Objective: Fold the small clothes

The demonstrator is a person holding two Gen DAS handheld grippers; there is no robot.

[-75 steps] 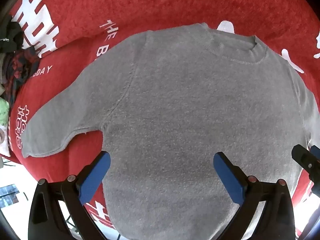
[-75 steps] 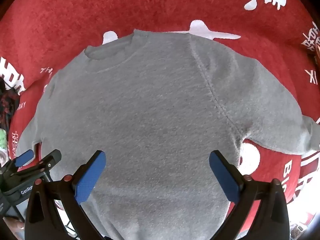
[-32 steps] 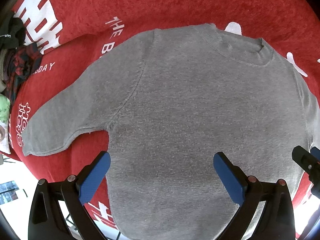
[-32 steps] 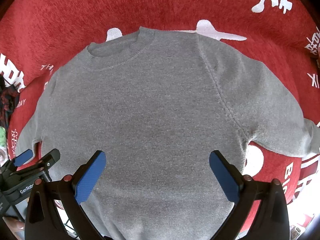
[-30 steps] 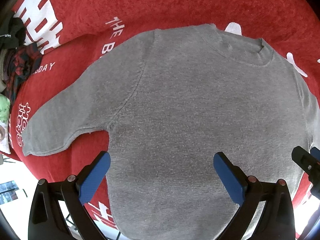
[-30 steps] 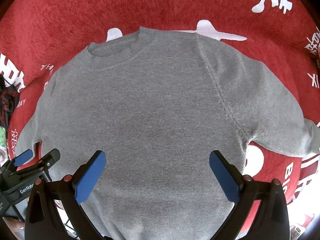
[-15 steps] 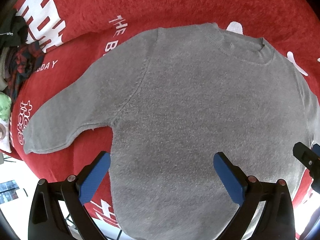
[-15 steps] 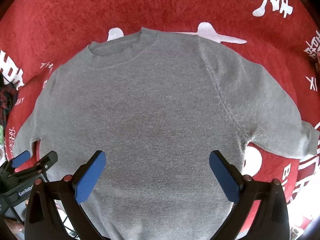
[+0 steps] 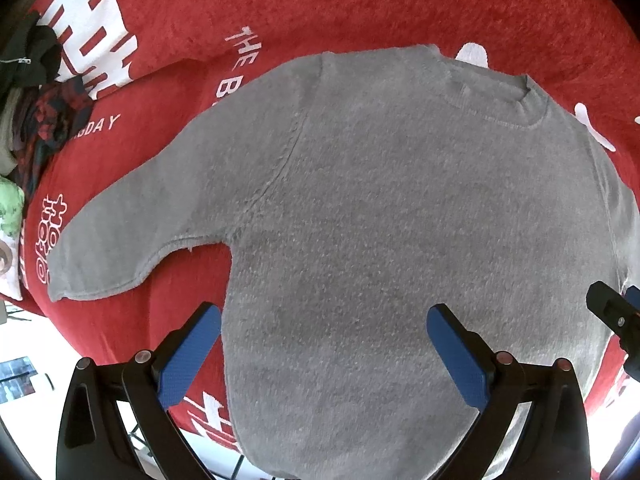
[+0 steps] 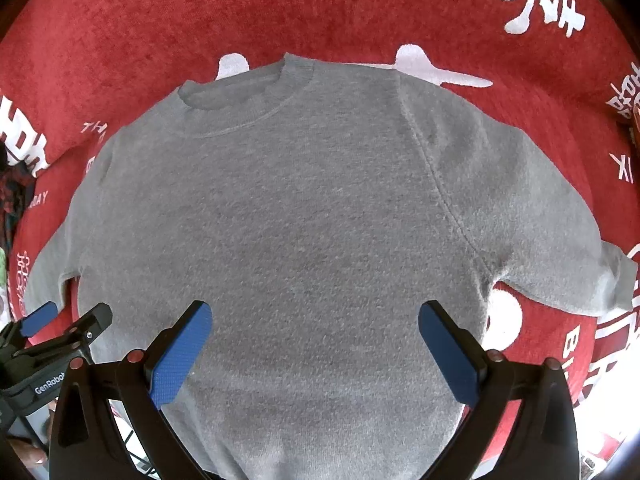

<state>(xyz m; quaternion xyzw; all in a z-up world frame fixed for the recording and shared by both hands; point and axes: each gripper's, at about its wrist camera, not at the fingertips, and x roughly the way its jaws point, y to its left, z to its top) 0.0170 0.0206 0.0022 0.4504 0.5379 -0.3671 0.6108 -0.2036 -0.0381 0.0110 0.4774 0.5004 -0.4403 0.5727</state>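
A small grey sweater (image 9: 380,220) lies flat and face up on a red blanket (image 9: 320,4), collar at the far side, both sleeves spread out. It also shows in the right wrist view (image 10: 312,220). My left gripper (image 9: 324,344) is open and empty, hovering above the sweater's lower left body. My right gripper (image 10: 314,340) is open and empty above the lower right body. The left sleeve cuff (image 9: 80,276) points left; the right sleeve cuff (image 10: 612,284) points right. The sweater's hem runs out of sight under the grippers.
The red blanket (image 10: 320,8) carries white lettering. A pile of dark and plaid clothes (image 9: 36,112) lies at the far left edge. The blanket's near edge (image 9: 80,344) drops to a white floor at lower left.
Both views have shifted slightly; the sweater sits a little further right in the left wrist view. Both grippers stay open and empty. The sweater lies unchanged.
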